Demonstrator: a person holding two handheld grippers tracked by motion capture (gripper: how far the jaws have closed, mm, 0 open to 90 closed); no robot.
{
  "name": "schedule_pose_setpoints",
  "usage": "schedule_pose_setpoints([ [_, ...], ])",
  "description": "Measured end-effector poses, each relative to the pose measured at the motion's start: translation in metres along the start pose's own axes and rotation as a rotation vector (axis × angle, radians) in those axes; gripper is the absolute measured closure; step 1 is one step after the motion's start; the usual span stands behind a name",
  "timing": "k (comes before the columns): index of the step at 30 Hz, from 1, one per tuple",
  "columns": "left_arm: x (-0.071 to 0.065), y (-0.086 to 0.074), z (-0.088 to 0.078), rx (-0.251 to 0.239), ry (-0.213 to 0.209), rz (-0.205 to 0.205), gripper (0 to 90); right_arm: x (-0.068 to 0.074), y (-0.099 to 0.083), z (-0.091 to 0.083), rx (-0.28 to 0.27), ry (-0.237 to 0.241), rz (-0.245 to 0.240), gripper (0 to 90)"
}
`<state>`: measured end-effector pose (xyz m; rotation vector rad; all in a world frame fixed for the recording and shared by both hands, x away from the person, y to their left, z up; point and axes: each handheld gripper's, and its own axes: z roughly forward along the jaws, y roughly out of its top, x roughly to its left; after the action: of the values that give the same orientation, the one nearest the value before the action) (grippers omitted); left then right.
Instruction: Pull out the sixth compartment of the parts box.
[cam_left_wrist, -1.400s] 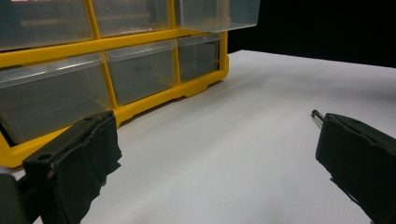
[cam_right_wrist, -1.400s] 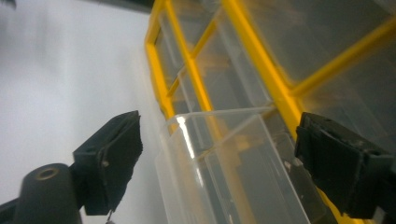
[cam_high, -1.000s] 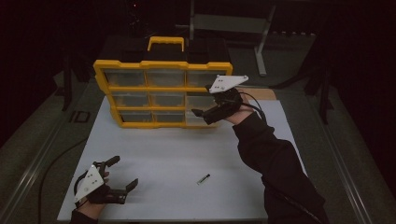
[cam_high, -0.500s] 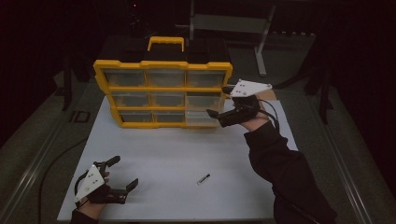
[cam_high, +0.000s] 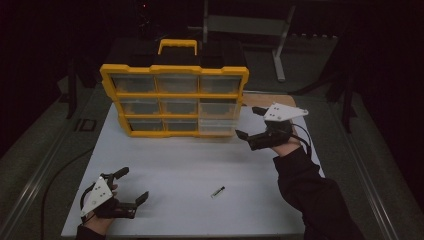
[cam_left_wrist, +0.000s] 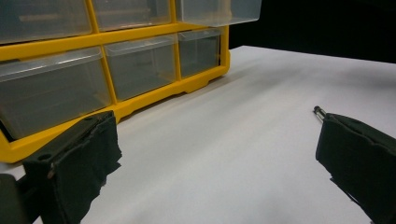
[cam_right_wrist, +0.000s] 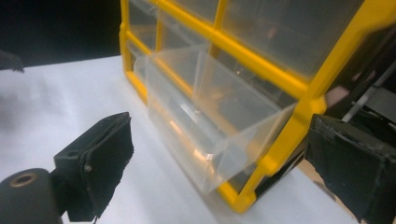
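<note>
In the high view, the right claw (cam_high: 248, 123) hangs with jaws wide just beside the organiser's (cam_high: 174, 95) right end, near the pulled-out drawer (cam_high: 218, 118). The left claw (cam_high: 134, 186) rests wide open on the worktop (cam_high: 200, 165), and a small bolt (cam_high: 217, 191) lies well apart from both.

In the left gripper view, the left claw (cam_left_wrist: 217, 158) gapes; the bolt's tip (cam_left_wrist: 319, 110) peeks beside one jaw, so closing squarely around it would likely work best.

The right gripper view adds what the others lack: the clear drawer (cam_right_wrist: 210, 126) looks empty, ready to receive.
</note>
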<state>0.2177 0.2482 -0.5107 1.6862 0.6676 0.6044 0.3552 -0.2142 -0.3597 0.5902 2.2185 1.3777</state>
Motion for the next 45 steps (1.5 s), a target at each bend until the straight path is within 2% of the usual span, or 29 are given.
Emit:
schedule_pose_setpoints([
  [1,0.000,0.000,0.000,0.000,-0.001,0.002,0.2,0.002,-0.007,-0.003,0.000,0.003,0.010,8.0],
  [11,0.000,0.000,0.000,0.000,-0.002,0.001,0.2,0.009,-0.037,-0.013,-0.001,0.002,0.053,8.1],
  [14,-0.001,0.000,0.000,0.000,-0.003,0.002,0.2,0.013,-0.053,-0.016,-0.004,0.004,0.086,8.1],
  [28,-0.001,0.001,0.000,-0.002,-0.005,0.001,0.2,0.030,-0.099,-0.026,0.005,-0.016,0.130,8.0],
  [33,-0.001,0.001,0.001,0.000,-0.005,0.003,0.2,0.034,-0.113,-0.029,0.020,-0.014,0.137,8.0],
  [39,-0.001,0.001,0.001,-0.002,-0.006,0.001,0.2,0.036,-0.125,-0.036,0.040,0.018,0.144,8.1],
  [45,-0.002,0.001,0.001,-0.001,-0.004,0.002,0.2,0.039,-0.136,-0.045,0.030,0.000,0.166,8.1],
])
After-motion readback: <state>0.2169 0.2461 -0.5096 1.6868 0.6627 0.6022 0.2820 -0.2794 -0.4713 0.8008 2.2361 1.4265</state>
